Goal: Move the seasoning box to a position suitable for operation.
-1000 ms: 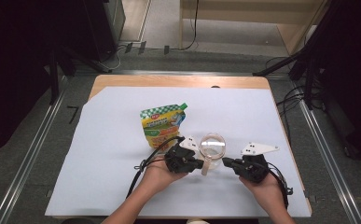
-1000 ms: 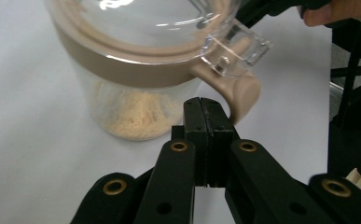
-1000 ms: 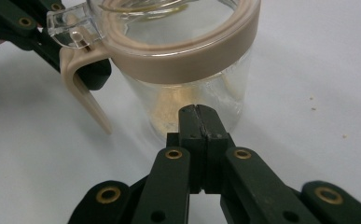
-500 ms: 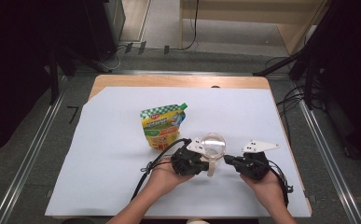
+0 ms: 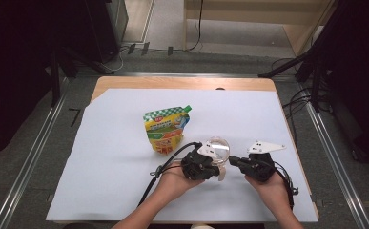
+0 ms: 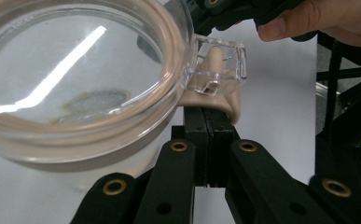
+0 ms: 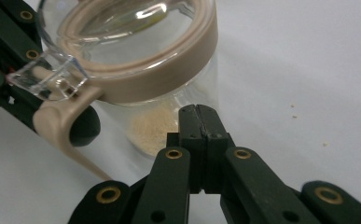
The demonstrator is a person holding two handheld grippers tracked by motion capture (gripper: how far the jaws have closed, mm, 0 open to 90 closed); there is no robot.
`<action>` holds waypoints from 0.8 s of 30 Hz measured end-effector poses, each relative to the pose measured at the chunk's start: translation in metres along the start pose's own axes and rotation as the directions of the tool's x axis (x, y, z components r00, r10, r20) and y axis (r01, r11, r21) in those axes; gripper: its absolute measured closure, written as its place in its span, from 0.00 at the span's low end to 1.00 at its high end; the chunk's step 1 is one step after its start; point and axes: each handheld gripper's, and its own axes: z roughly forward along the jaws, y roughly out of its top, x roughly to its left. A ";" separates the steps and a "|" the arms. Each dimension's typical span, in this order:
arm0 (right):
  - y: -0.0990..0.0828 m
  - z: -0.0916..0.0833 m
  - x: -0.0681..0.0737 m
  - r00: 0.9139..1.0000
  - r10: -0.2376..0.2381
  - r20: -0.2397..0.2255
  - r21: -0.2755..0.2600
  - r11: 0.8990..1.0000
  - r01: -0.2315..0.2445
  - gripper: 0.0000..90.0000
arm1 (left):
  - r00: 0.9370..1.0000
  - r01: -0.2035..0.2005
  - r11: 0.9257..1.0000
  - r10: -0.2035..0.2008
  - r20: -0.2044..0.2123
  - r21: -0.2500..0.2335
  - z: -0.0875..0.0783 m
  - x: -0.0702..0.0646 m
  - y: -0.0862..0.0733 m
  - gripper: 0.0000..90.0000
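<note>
I have the clear glass jar with the beige rim and clear flip lid (image 5: 217, 151) standing upright between my 2 grippers, near the front edge of the white-covered table (image 5: 101, 181). My left gripper (image 6: 208, 125) has its jaws pressed together on the jar's beige handle (image 6: 225, 101), which comes straight off the jar toward that gripper; the jar body sits up and to the left of those jaws. My right gripper (image 7: 199, 122) is pinched shut on nothing, tips just in front of the jar's glass wall, low down, with the jar dead ahead and slightly left. I cannot tell whether those tips touch the glass.

The clear lid tab (image 7: 52, 74) sticks out over the handle, on the left gripper's side, so from the right gripper it lies up and to the left. I judge the right gripper is the free 1 for lifting that tab, and it would have to rise and swing left first.

Inside the jar there is a small heap of pale tan powder (image 7: 152, 128) at the bottom; otherwise it looks empty. The yellow and green printed pouch (image 5: 165, 129) lies well beyond the left gripper.
</note>
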 end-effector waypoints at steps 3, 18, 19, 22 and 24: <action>0.000 -0.006 0.003 1.000 0.027 0.002 0.002 1.000 -0.027 1.00 | 1.000 0.001 1.000 -0.001 -0.011 0.007 -0.007 0.003 -0.003 1.00; -0.014 -0.031 0.047 0.999 -0.025 -0.040 -0.031 0.999 0.024 1.00 | 0.999 0.028 1.000 -0.028 -0.023 -0.007 -0.041 0.016 -0.011 0.92; -0.014 -0.031 0.050 0.998 -0.032 -0.045 -0.033 0.999 0.030 1.00 | 0.999 0.031 0.999 -0.031 -0.024 -0.010 -0.043 0.016 -0.011 0.90; -0.015 -0.027 0.058 0.997 -0.051 -0.063 -0.029 0.998 0.050 1.00 | 0.999 0.037 0.999 -0.037 -0.030 -0.019 -0.048 0.018 -0.012 0.82; -0.015 -0.022 0.061 0.995 -0.067 -0.075 -0.019 0.998 0.065 1.00 | 0.999 0.040 0.999 -0.040 -0.033 -0.025 -0.051 0.020 -0.012 0.78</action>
